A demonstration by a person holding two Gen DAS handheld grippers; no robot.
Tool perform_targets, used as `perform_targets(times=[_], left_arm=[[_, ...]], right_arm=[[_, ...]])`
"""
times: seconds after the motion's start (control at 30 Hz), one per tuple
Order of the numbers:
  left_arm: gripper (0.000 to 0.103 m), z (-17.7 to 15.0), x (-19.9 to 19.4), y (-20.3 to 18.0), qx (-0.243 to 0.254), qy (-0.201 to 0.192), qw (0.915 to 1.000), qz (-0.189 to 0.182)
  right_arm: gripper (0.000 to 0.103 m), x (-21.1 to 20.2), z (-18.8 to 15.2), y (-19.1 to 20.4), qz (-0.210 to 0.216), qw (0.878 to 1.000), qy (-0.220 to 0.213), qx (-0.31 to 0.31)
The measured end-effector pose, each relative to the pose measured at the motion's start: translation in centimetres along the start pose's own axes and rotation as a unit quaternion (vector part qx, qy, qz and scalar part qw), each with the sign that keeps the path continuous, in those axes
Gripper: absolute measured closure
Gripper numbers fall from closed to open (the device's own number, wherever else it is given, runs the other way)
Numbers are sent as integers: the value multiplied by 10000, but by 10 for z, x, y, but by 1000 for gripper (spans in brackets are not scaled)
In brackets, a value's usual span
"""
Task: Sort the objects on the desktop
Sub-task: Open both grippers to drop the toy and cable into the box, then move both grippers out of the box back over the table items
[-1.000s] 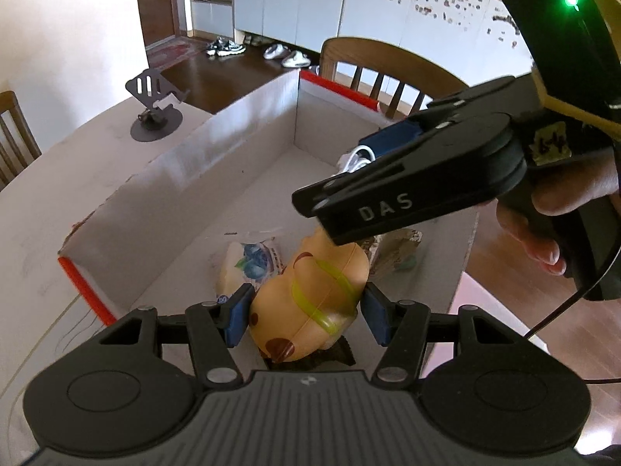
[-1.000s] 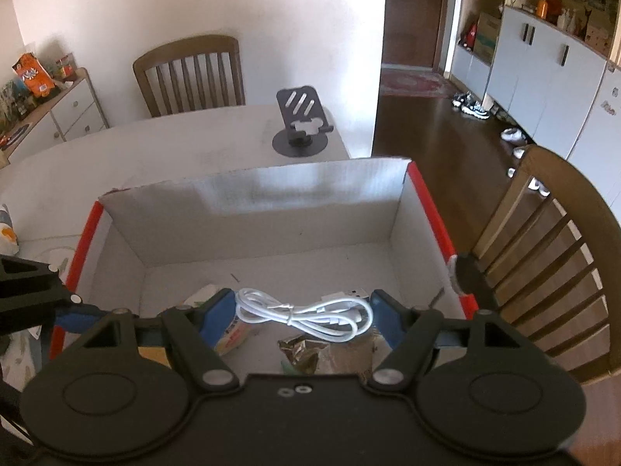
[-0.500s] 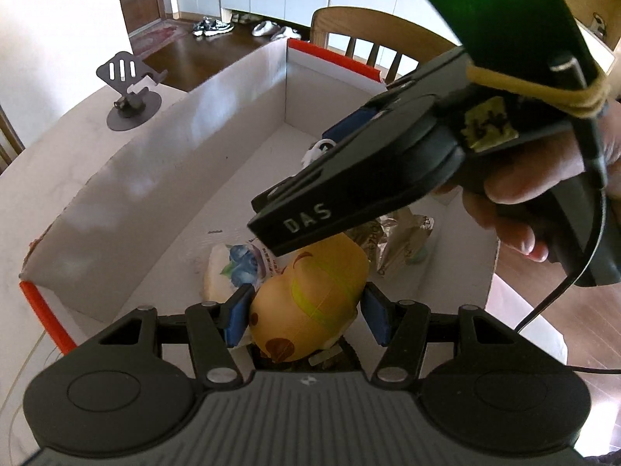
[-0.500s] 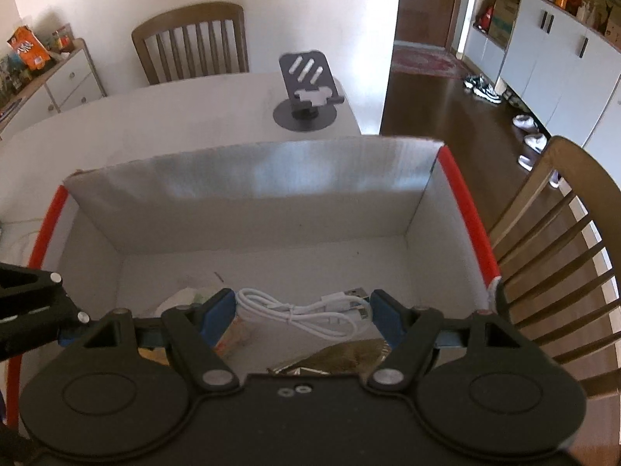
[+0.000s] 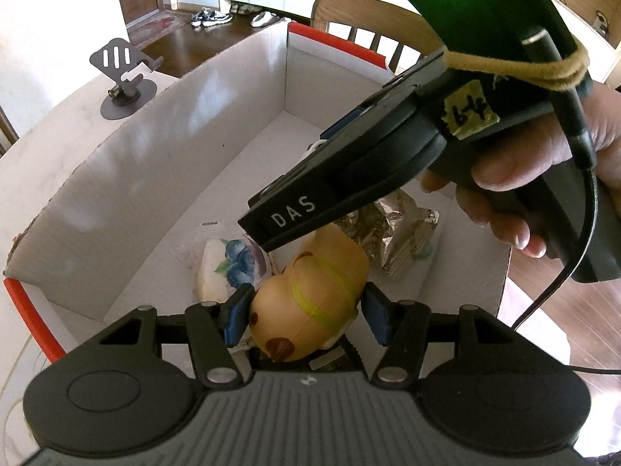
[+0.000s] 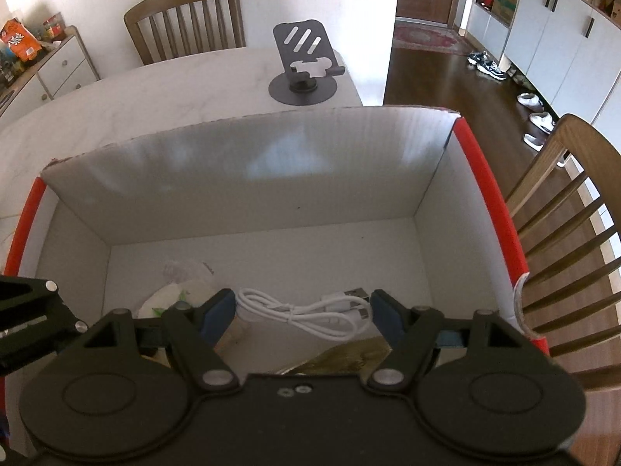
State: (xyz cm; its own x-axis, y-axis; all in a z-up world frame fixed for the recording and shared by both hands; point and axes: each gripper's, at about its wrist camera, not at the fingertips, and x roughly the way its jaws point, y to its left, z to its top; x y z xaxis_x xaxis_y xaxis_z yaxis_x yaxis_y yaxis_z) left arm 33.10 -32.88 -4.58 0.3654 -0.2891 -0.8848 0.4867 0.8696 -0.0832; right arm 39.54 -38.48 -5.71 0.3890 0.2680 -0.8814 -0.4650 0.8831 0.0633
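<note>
— Tan plastic between the left gripper [image 5: 306, 316] jaws: is that toy [image 5: 310, 306] held?
— Yes, both blue pads press its sides, above the white box [image 5: 240, 124] floor.
— And the right gripper [image 6: 302, 310]?
— Its jaws stand wide, clamped on the ends of a coiled white cable [image 6: 306, 310] stretched between them, over a foil wrapper [image 6: 341, 357].

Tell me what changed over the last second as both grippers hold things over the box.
Both grippers sank toward the box. The left gripper kept its grip on the tan toy, and the right gripper kept the white cable. Nothing was let go. The snack packets on the box floor and the phone stand stayed put.
</note>
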Motion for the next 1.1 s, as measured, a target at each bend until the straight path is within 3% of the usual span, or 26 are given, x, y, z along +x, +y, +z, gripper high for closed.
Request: perform_targets(times=[0.3,0.43,1.1], left_arm=[[40,-3,-4,0,-140,2,9999,-17],[30,-4,-12,1,-223,-69,9997,-2],[30,-13,-65,-10,-214,-568,9982,-13]], right_arm=[[20,-10,-1,-4,2,9999,-109,67],[19,-18,-3,-5,-6,9998,-161,115],[18,-76,-14,9,-19,9984,-550,128]])
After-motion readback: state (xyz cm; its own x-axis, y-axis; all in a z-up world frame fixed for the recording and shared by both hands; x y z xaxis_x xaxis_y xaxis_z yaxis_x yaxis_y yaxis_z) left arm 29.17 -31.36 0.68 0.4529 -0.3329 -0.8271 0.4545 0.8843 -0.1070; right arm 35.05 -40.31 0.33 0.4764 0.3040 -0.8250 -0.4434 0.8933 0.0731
